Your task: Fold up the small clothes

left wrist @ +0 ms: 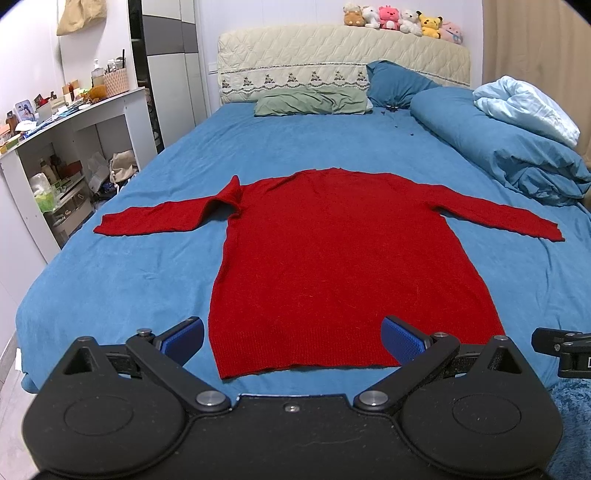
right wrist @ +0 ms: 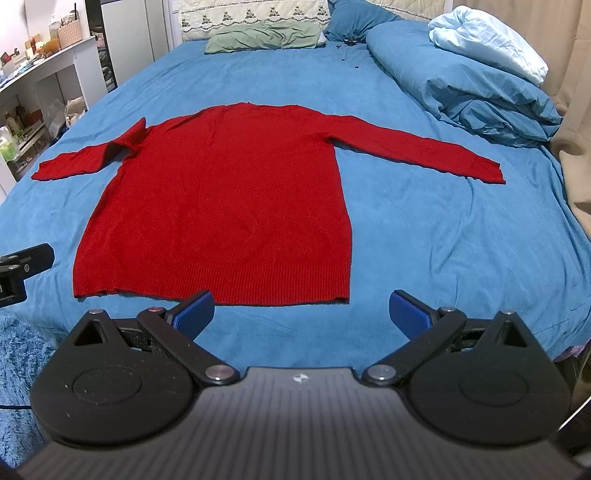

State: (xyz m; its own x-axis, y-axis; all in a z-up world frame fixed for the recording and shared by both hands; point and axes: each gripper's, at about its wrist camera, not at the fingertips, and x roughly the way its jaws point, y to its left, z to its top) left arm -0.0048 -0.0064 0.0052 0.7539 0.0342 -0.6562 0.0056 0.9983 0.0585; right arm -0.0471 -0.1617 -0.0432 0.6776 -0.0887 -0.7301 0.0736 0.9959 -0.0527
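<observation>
**Red sweater spread flat on the bed, both tools wide open**

At the bottom of the left wrist view, the left tool [left wrist: 291,338] has its blue pads spread wide apart and grips nothing; its right pad [left wrist: 400,341] overlaps the sweater's hem in the picture, while the left pad sits over bare sheet. At the bottom of the right wrist view, the right tool [right wrist: 301,314] is equally wide open and empty, its left pad [right wrist: 194,314] just at the ribbed hem's edge and its right pad over the sheet beyond the hem's right corner.

The red sweater [left wrist: 332,251] lies flat in the middle of the frame on the blue bed [left wrist: 110,280], hem nearest, neckline farthest, both sleeves stretched outward. The left sleeve [left wrist: 147,221] has a raised fold near the shoulder; the right sleeve [left wrist: 509,221] lies smooth.

Farther up the frame are a green pillow [left wrist: 314,101], a bunched blue duvet [left wrist: 498,147] at right, and plush toys [left wrist: 402,20] atop the headboard. A cluttered white shelf [left wrist: 74,122] stands at upper left.
</observation>
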